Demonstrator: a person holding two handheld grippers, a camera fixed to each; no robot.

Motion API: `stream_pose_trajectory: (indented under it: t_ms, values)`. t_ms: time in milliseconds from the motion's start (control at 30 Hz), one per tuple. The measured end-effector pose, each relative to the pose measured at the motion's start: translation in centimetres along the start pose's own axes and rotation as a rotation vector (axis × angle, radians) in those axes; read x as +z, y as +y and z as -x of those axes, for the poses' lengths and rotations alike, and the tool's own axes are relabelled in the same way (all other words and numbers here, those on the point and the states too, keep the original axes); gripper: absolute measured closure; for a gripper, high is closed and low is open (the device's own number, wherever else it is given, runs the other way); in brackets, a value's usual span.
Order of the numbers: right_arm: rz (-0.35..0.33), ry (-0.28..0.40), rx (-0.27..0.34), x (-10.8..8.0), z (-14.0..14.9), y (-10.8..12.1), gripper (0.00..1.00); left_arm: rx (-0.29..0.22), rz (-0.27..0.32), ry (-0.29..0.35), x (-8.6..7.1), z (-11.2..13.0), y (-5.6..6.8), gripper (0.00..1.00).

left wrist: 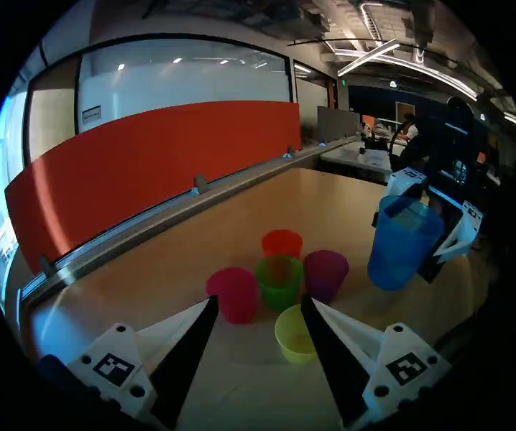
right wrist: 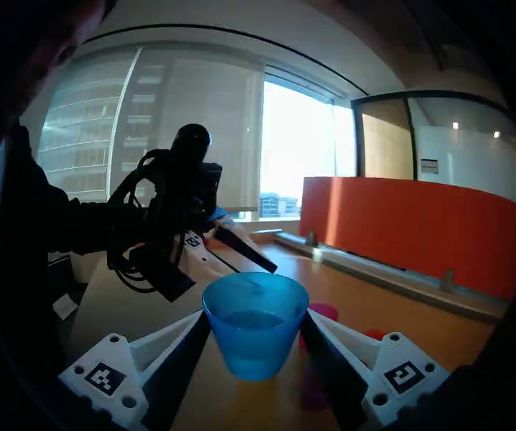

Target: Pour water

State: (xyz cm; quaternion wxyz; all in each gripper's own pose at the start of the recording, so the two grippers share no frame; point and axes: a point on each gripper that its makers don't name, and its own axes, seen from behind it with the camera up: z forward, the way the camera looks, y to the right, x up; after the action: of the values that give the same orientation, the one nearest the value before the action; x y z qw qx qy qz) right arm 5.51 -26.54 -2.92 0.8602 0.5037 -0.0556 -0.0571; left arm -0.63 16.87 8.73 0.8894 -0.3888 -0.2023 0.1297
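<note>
Clenching right gripper (right wrist: 254, 322) on blue cup (right wrist: 256, 345) of water | hovering left gripper (left wrist: 258, 310) spread, empty, near coloured cups (left wrist: 279, 279) | advising tilting slowly, keeping rim over target.

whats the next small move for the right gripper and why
Likely swing the right gripper with its blue cup over the green cup before tipping: the blue cup holds water, is upright, and sits off to the side of the small cups.

5 small cups (left wrist: 279, 280) by the wide-apart tongs (left wrist: 259, 303)
</note>
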Motion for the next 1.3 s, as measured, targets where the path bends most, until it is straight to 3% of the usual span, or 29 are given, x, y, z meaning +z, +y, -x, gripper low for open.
stream_pose_trajectory:
  t_ms: [500, 1300]
  values:
    - [0.018, -0.02, -0.013, -1.8, -1.7, 1.3, 0.12, 0.029, 0.047, -0.04, 2.2, 0.3, 1.4, 0.15]
    - [0.047, -0.036, -0.048, -4.1, -4.2, 2.8, 0.12, 0.056, 0.126, -0.148, 6.2, 1.6, 2.5, 0.15]
